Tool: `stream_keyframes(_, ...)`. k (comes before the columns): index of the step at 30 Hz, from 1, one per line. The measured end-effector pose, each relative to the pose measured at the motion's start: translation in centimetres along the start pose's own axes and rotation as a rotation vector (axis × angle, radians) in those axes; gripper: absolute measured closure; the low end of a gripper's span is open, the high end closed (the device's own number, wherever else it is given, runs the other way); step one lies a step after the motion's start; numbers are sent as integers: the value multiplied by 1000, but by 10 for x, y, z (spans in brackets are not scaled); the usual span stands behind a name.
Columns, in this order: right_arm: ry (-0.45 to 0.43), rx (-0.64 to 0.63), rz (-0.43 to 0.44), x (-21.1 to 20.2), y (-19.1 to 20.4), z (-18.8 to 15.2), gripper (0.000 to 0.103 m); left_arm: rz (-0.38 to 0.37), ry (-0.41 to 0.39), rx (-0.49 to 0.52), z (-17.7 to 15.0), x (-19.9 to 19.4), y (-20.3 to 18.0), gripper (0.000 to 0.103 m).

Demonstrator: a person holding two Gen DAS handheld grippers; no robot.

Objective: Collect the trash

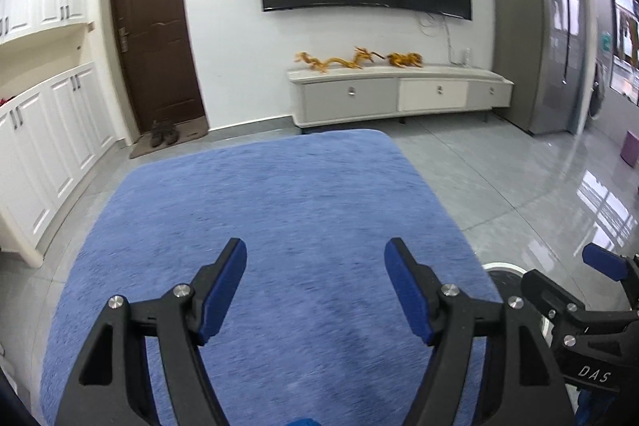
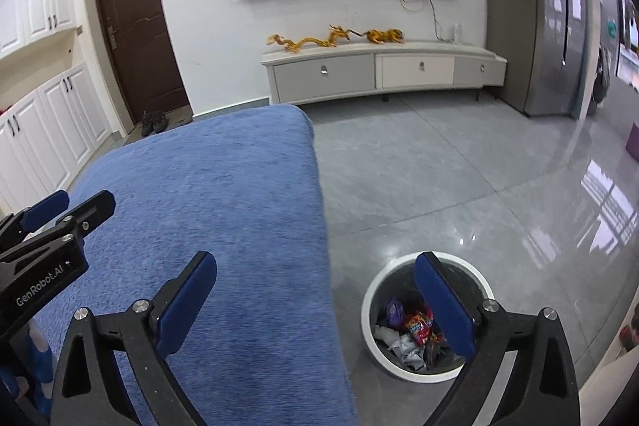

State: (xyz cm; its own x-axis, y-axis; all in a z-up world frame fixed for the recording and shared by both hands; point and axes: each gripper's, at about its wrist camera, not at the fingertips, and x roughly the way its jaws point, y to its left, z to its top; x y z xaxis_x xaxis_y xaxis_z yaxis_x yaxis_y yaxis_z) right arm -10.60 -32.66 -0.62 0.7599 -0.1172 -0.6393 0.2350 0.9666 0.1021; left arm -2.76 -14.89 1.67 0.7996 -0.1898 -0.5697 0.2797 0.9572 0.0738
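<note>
With jaws standing wide and empty, the right gripper hangs by the round white-rimmed grey trash bin on the floor beside the blue fabric-covered surface, the left gripper also open and empty; the crumpled wrappers inside look light, soft, pinchable anywhere.

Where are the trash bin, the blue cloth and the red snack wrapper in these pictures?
trash bin (image 2: pixel 369 310): right wrist view, left side of its white rim.
blue cloth (image 1: pixel 287 202): left wrist view, middle of its bare top.
red snack wrapper (image 2: pixel 417 326): right wrist view, its crumpled middle, inside the bin.
</note>
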Motion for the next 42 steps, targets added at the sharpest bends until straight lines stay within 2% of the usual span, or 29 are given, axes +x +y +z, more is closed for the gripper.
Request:
stream_keyframes(7,-37,-42,0,-4,28,-2,0,46,-14,-54,-11,-14,30,27)
stream_keyframes(12,-45,-48,-22,-1,31,-3,0,61,-7,-71,-18,-15,40,23)
stream_keyframes(21,-27,-24,-53,6,23,-9,0,57,18,-28,-19,-3,24,20)
stream_keyframes(31,31,19,-73,24,3,-15,0,34,91,2,-27,25,7,19)
stream_keyframes(42,73,28,-69,40,-3,-17,0,31,120,4,-32,41,6,19)
